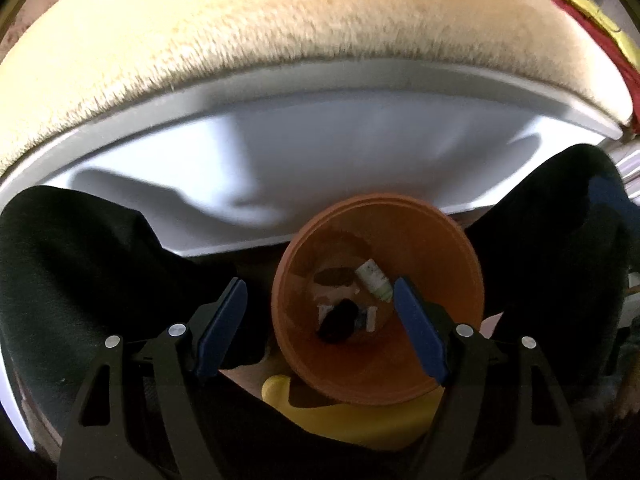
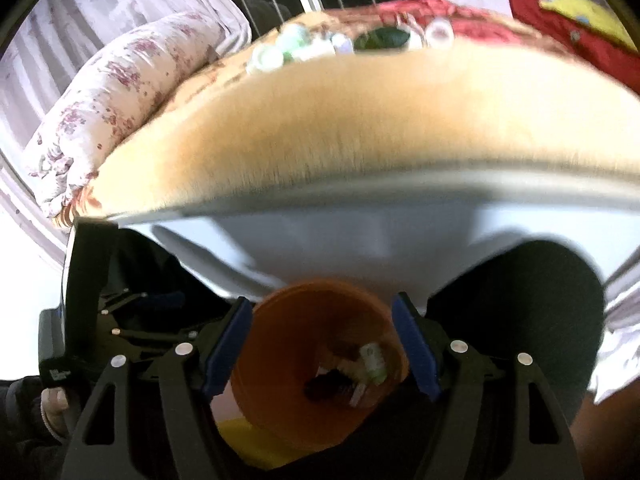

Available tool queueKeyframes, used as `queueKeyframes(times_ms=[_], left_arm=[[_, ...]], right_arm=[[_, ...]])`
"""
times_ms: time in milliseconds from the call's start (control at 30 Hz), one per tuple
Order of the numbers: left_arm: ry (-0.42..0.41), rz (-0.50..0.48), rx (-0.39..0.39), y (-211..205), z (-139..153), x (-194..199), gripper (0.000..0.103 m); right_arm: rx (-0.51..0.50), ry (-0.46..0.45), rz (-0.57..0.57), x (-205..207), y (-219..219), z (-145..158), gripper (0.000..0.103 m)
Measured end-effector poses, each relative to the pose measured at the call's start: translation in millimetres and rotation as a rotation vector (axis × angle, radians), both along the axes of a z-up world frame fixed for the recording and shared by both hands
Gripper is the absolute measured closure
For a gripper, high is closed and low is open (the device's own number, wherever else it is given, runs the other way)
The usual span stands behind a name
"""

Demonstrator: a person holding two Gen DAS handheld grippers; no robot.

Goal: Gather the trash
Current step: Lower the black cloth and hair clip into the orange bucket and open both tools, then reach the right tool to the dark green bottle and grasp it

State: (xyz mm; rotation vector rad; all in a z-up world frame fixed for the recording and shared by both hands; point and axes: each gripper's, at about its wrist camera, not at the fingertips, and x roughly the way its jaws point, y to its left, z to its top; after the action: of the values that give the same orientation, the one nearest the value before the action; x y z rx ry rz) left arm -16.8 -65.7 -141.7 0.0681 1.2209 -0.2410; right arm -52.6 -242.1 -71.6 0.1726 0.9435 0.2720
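Two spread grippers, left gripper point(image 1: 320, 312), right gripper point(image 2: 322, 338), above orange bin point(image 1: 460, 280), seemingly holding trash point(image 1: 374, 276).

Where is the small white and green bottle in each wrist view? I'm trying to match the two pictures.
Left wrist view: the bottle lies inside the orange bin, lower centre-right, just left of the right blue pad.
Right wrist view: the bottle lies inside the same bin, low and right of centre, blurred.
Shared landmark: the tan plush bed edge arching above the bin.
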Motion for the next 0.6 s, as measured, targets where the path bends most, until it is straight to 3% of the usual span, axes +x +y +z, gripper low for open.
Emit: queueKeyframes(times_ms=[200,333,600], left_arm=[[-0.055,-0.036,-0.054,0.0,11.5,-5.8,0.029],[-0.078,-0.063,-0.074,-1.0,15.6,-8.1,0.029],[-0.101,-0.085,-0.076,-2.8,19.9,-9.4,0.029]], right_arm=[[-0.07,-0.176,-0.024,29.8,-21.0,50.0,0.029],[-0.13,-0.282,-0.007,72.7,-27.7,75.0,0.029],[-0.19,-0.266,0.042,157.8,-21.2,71.7,0.031]])
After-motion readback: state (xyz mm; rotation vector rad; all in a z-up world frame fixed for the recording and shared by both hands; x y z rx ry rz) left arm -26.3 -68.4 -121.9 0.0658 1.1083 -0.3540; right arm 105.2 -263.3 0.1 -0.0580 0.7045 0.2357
